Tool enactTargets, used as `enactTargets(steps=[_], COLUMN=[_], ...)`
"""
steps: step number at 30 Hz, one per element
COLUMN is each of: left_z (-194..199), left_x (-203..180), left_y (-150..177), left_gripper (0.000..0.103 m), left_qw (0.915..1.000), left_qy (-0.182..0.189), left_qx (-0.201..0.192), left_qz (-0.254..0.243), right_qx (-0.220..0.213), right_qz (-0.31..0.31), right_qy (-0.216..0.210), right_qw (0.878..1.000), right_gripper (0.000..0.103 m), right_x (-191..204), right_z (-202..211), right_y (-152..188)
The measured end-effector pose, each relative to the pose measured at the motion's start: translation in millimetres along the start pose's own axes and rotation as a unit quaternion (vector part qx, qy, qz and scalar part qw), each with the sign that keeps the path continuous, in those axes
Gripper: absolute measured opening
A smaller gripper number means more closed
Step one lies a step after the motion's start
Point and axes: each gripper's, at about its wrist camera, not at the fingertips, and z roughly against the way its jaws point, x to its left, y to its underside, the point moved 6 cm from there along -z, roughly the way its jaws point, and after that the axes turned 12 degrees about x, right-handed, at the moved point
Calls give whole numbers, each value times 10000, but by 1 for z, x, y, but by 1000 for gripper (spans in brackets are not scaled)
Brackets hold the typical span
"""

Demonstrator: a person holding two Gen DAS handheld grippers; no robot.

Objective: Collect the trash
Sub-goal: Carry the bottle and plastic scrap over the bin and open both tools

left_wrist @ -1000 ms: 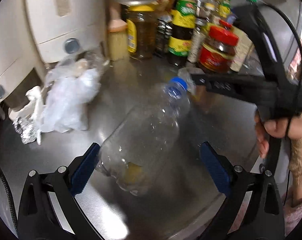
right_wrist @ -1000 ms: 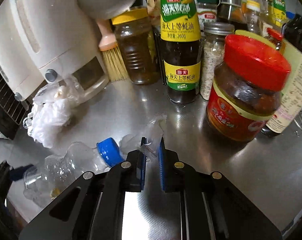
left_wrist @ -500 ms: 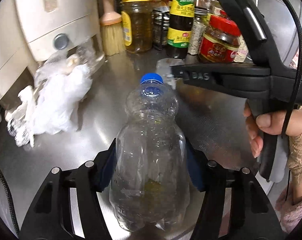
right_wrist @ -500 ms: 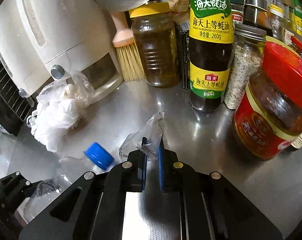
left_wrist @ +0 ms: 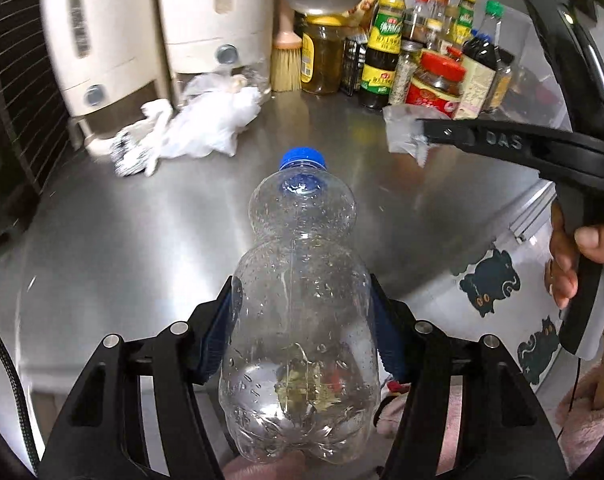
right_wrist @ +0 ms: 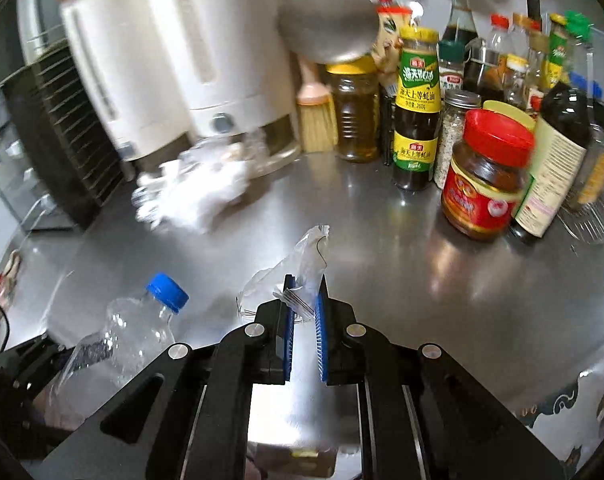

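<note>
Gripping dimpled clear plastic bottle [left_wrist: 302, 320].

A shiny steel desk [left_wrist: 122, 240] fills the scene. At its back left stand two cream-white appliances [left_wrist: 114, 28], side by side, with a dark slatted rack [right_wrist: 62, 140] to their left. A straw brush with a pink handle [right_wrist: 316, 112] stands beside a yellow-lidded jar of amber liquid [right_wrist: 356, 112]. To the right crowd a dark sauce bottle with a green and yellow label [right_wrist: 417, 108], a glass shaker of pale grains [right_wrist: 454, 132] and a red-lidded jar of brown paste [right_wrist: 488, 172]. More bottles stand behind them.
</note>
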Motion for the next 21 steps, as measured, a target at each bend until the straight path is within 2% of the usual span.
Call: enactTargets(steps=[6, 11, 16, 21], left_z=[51, 67, 52, -2], left_x=[-5, -5, -8, -9], left_y=[55, 98, 139, 176], left_gripper=[59, 59, 59, 59], left_qw=[9989, 9973, 9971, 9974], left_qy=[126, 226, 255, 260], left_qx=[-413, -597, -500, -45], left_qz=[183, 368, 517, 666], right_qx=[-122, -99, 117, 608], right_qz=[341, 499, 452, 222], right_qy=[-143, -265, -301, -408], right_qw=[9992, 9984, 9985, 9971], right_gripper=[11, 11, 11, 11], right_x=[27, 42, 42, 31], right_z=[44, 57, 42, 0], right_y=[59, 118, 174, 221])
